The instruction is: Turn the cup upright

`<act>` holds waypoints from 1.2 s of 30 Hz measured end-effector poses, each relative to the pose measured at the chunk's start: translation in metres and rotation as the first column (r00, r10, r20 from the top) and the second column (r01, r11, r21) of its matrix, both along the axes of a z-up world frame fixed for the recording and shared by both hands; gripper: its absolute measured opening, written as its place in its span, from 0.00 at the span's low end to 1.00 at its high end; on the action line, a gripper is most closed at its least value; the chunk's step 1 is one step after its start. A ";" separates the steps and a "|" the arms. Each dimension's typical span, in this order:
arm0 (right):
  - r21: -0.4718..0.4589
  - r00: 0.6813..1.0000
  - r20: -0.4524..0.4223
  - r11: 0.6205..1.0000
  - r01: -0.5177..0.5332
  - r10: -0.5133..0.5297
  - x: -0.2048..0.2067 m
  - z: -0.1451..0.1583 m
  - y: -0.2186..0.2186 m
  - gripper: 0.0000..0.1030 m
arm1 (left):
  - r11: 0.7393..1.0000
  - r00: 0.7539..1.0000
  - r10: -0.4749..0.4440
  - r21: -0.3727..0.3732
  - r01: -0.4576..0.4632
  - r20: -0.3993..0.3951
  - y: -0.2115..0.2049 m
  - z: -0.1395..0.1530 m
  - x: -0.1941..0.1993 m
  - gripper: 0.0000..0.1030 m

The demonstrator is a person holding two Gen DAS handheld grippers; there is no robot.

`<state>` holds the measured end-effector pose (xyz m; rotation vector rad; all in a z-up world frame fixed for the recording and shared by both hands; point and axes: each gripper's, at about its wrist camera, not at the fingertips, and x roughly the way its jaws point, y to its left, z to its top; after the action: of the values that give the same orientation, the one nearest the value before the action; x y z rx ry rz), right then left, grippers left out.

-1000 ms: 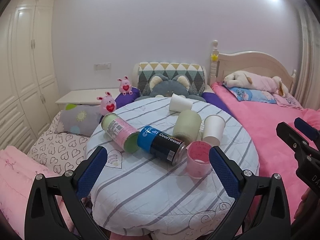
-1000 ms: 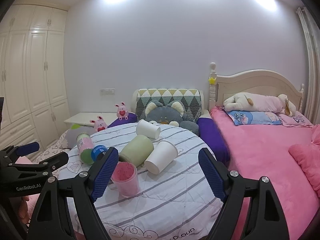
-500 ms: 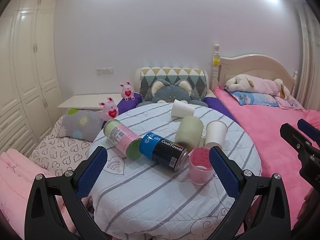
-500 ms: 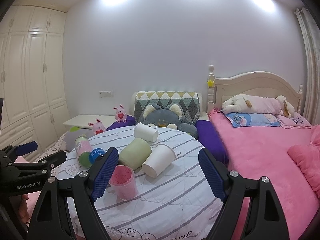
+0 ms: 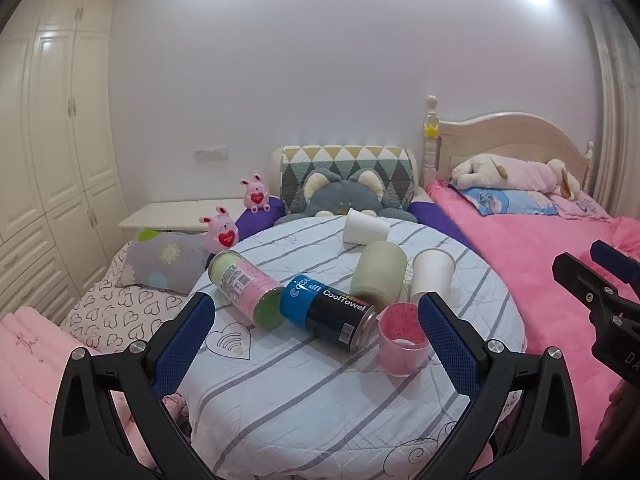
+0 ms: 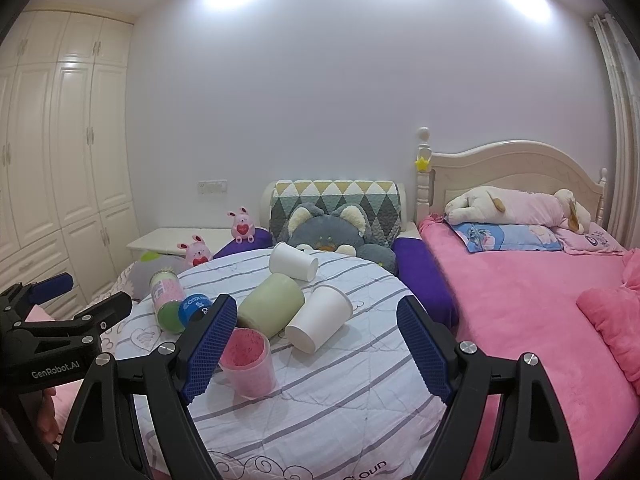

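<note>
On a round table (image 5: 320, 400) with a striped cloth lie several cups. A pink cup (image 5: 400, 338) (image 6: 250, 360) stands upright near the front. A white paper cup (image 5: 430, 274) (image 6: 320, 320) lies on its side, as do a pale green cup (image 5: 378, 272) (image 6: 272, 310) and a second white cup (image 5: 364, 232) (image 6: 294, 262) farther back. My left gripper (image 5: 316, 340) is open and empty, short of the table's near edge. My right gripper (image 6: 316, 348) is open and empty, before the pink and white cups.
A blue-black CoolTowel can (image 5: 328, 316) and a pink-green can (image 5: 248, 288) lie on the table's left. A pink bed (image 6: 520, 300) is to the right. Plush toys and a grey cat cushion (image 6: 328, 232) sit behind the table. White wardrobes (image 6: 60, 160) stand on the left.
Both grippers have drawn back and tilted up a little, so the table sits lower and farther in both views. Nothing on the table moved.
</note>
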<state>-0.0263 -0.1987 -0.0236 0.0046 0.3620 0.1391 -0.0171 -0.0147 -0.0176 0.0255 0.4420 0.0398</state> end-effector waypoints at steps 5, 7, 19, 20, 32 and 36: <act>-0.001 1.000 -0.002 1.000 -0.001 0.001 0.001 -0.001 0.001 0.81 | 1.000 1.000 -0.001 -0.001 0.001 -0.001 0.000 0.000 0.000 1.00; 0.000 1.000 -0.001 1.000 -0.001 0.001 0.000 -0.001 0.001 0.81 | 1.000 1.000 -0.001 -0.002 0.001 0.001 0.000 0.000 0.000 1.00; -0.010 1.000 -0.004 1.000 -0.007 0.007 0.000 -0.004 0.002 0.81 | 1.000 1.000 0.006 0.016 -0.006 0.005 0.000 -0.001 0.002 1.00; -0.009 1.000 -0.004 1.000 -0.007 0.007 0.001 -0.004 0.003 0.81 | 1.000 1.000 0.006 0.015 -0.007 0.005 0.000 -0.001 0.002 1.00; -0.010 1.000 -0.005 1.000 -0.009 0.009 0.002 -0.003 0.004 0.81 | 1.000 1.000 -0.001 0.023 0.001 -0.001 0.000 -0.004 0.005 1.00; -0.011 1.000 -0.013 1.000 -0.013 0.013 0.003 -0.006 0.002 0.81 | 1.000 1.000 -0.008 0.017 0.009 -0.020 0.001 -0.008 0.008 1.00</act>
<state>-0.0228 -0.1965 -0.0299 -0.0082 0.3759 0.1500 -0.0093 -0.0141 -0.0258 0.0442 0.4612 0.0348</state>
